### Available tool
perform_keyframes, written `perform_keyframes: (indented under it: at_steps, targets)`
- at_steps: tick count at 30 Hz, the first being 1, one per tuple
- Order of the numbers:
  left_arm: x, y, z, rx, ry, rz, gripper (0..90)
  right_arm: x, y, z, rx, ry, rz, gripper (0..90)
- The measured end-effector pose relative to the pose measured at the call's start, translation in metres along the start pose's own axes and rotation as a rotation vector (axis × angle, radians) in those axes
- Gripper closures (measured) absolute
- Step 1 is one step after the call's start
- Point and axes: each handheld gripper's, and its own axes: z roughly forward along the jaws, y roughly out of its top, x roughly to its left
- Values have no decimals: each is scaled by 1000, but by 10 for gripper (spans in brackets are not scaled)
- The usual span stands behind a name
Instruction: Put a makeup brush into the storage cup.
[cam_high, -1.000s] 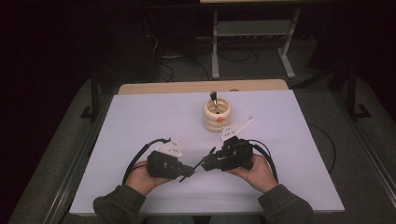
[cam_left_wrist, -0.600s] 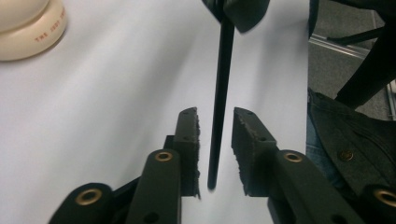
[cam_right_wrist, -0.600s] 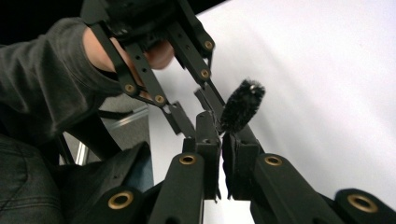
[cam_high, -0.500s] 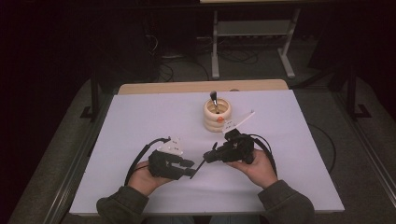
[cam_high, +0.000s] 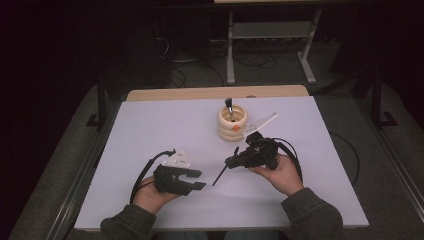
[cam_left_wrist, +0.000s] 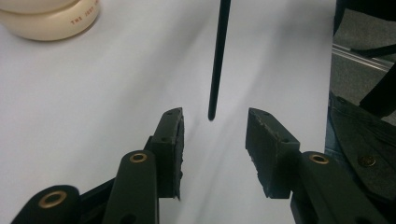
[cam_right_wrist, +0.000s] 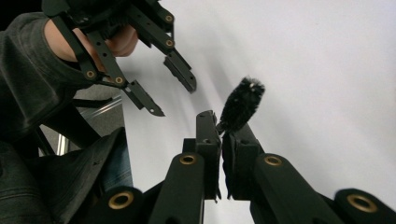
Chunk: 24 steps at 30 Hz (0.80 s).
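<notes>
A thin black brush (cam_high: 220, 176) slants down to the left from my right gripper (cam_high: 231, 161), which is shut on it. Its dark bristle head (cam_right_wrist: 243, 103) pokes out past my right gripper's (cam_right_wrist: 219, 125) closed jaws. My left gripper (cam_high: 198, 179) rests open on the white table, a short way left of the brush's tip. The brush's handle (cam_left_wrist: 218, 60) ends just ahead of the gap between my left gripper's (cam_left_wrist: 214, 125) spread jaws, without touching them. My left gripper (cam_right_wrist: 173, 95) also appears open in the right gripper view, a person's hand behind it.
A cream ringed holder (cam_high: 232, 125) stands at the back middle of the white table (cam_high: 150, 125) with another brush (cam_high: 229, 106) upright in it. The holder's edge (cam_left_wrist: 51, 23) is at the left gripper view's top left. Dark floor and a metal stand (cam_high: 270, 45) lie beyond.
The two grippers were close together around the brush. Now my left gripper has drawn back to the lower left with its jaws open, and the right has lifted away with the brush.
</notes>
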Motion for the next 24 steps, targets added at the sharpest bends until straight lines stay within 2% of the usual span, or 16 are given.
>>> perform_keyframes:
  at_steps: [10, 24]
  targets:
    - [-1, -9, -4, -27, 24, -36, 532, -4, 1, -10, 12, -35, 14, 844]
    - [3, -19, -9, -39, 52, -54, 506, -16, 7, -22, 7, -71, 31, 844]
